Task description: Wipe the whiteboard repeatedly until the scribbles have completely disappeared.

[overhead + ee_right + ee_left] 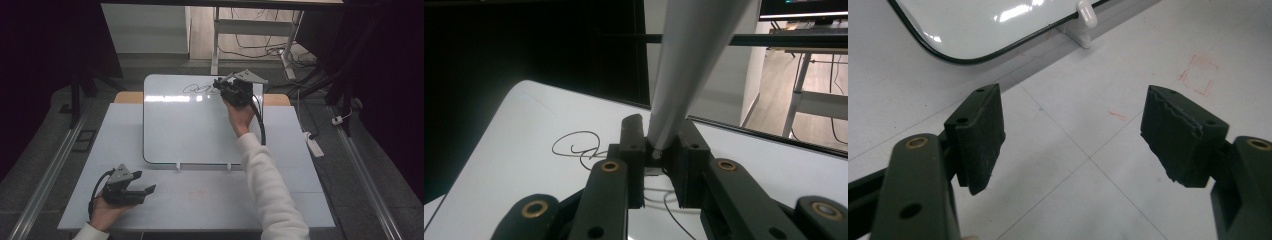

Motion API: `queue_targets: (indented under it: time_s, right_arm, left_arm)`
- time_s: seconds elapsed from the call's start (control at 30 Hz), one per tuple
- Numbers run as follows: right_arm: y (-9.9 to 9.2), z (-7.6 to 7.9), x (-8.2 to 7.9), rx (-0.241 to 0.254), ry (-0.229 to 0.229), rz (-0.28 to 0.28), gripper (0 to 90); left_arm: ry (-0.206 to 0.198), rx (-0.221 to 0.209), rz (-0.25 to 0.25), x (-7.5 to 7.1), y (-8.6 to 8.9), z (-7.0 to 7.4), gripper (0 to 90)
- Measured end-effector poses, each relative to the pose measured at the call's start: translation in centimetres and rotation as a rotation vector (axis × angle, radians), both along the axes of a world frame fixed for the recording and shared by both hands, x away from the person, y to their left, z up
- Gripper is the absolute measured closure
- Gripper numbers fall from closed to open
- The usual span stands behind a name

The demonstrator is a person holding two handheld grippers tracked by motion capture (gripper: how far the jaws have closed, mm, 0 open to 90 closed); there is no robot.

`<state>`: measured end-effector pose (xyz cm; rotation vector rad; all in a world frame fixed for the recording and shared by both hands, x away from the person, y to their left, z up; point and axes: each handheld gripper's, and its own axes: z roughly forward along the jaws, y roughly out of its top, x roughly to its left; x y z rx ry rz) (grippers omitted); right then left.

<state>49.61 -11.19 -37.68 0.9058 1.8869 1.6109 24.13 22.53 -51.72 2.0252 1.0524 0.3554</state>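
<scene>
My right gripper (659, 150) has its jaws pinched tight on a pen (689, 65), whose grey barrel rises steeply up out of the grip in the right gripper view; the tip is hidden below the jaws, so I cannot tell whether it touches the board. In the high view that gripper (226, 89) sits over the far right part of the whiteboard (185, 130), right at the end of a looping scribble (197, 89) along the board's far edge. I judge I am writing there, and the steep hold keeps the tip bearing down while leaving the line visible. My left gripper (1073, 135) has its jaws spread wide with nothing between them, resting near the table's (200, 200) near left corner (131, 191), I think simply parked clear of the writing. The board lies in the middle of the table toward its far edge, held at its near edge by two small white clips (177, 165). Faint red marks (1198, 75) show on the bare tabletop ahead of the left jaws. Nothing stands in the pen's way; the board ahead of the scribble is blank, though the right edge is close, so little room remains that way.
</scene>
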Motion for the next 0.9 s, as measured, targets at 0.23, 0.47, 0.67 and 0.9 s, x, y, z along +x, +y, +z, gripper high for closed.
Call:
queue_targets:
  time_s: [0.23,0.47,0.67,0.9]
  right_arm:
    - [1.7,-0.8,0.9,-0.005,-0.008,-0.021,77.4]
    - [4.1,-1.6,0.3,-0.045,-0.015,0.052,77.4]
    - [2.6,-1.0,0.7,0.03,-0.014,-0.058,77.5]
    - [5.1,-1.9,0.2,-0.022,-0.014,0.063,77.5]
  left_arm:
    - [0.0,-0.004,0.008,-0.1,0.2,0.1,26.0]
    - [-0.001,-0.002,0.012,-0.2,0.2,0.0,26.0]
    - [-0.005,-0.002,0.017,-0.4,0.4,0.1,26.1]
    - [-0.008,0.004,0.024,-0.6,0.4,0.2,26.1]
